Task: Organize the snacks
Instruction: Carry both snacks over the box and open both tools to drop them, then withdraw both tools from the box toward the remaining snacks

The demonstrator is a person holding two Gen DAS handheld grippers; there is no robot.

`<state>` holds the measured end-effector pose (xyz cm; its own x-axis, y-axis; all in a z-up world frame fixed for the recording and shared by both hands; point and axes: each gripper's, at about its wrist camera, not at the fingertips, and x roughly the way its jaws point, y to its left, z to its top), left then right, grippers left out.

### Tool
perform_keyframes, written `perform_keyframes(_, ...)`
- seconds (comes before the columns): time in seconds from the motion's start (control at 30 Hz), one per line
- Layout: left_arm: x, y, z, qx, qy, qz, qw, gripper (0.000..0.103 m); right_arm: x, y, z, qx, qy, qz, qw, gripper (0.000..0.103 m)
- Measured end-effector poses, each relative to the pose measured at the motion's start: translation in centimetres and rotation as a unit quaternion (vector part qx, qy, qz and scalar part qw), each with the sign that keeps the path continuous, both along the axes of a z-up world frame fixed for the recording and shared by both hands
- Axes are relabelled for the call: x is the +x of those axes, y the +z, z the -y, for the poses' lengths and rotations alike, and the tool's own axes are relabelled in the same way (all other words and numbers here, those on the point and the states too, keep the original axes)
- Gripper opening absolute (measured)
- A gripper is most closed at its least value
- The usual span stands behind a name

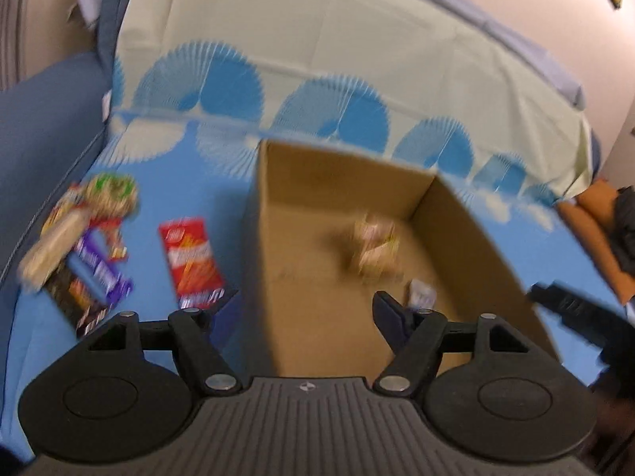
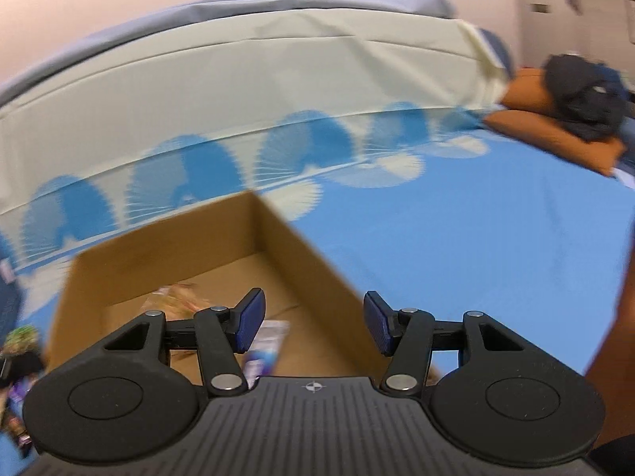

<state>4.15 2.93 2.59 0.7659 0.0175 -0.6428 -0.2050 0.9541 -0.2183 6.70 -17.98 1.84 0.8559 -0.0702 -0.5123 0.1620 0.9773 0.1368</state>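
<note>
An open cardboard box stands on a blue patterned cloth. Inside it lie a blurred beige packet and a small white packet. My left gripper hangs open over the box's near left wall, with nothing between its fingers. To the left of the box on the cloth are a red packet, a purple packet and a heap with a green-topped bag. My right gripper is open above the box's right wall, empty, with the white and purple packet lying below its left pad.
A cream sheet covers the raised back behind the cloth. An orange cushion with dark clothing lies at the far right. Bare blue cloth spreads right of the box. A black tool part shows at the right edge.
</note>
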Motion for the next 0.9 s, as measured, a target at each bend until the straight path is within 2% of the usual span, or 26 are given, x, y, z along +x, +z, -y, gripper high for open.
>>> perform_keyframes(0.17, -0.4, -2.5, 0.0, 0.003, 0.004, -0.040, 0.9992, 0.068, 0.9, -2.1, 2.6, 0.001, -0.034, -0.042, 0.999, 0.055)
perform_keyframes(0.27, -0.5, -3.6, 0.3, -0.010, -0.003, -0.049, 0.9988, 0.059, 1.4, -3.5, 3.4, 0.006, -0.044, -0.067, 0.997, 0.037)
perform_keyframes(0.3, -0.5, -3.8, 0.4, -0.011, -0.006, -0.050, 0.9987, 0.058, 1.5, -3.8, 3.7, 0.007, -0.047, -0.072, 0.996, 0.034)
perform_keyframes(0.4, -0.5, -3.7, 0.8, 0.000, -0.006, -0.049, 0.9988, 0.058, 1.4, -4.0, 3.8, 0.011, -0.042, -0.071, 0.997, 0.033)
perform_keyframes(0.57, -0.8, -3.5, 0.6, -0.019, -0.007, -0.046, 0.9987, 0.058, 1.1, -3.7, 3.8, 0.010, -0.044, -0.070, 0.997, 0.033)
perform_keyframes(0.9, -1.5, -3.3, 1.4, -0.026, -0.024, -0.041, 0.9985, 0.058, 0.5, -3.4, 3.2, -0.014, -0.064, -0.073, 0.995, 0.034)
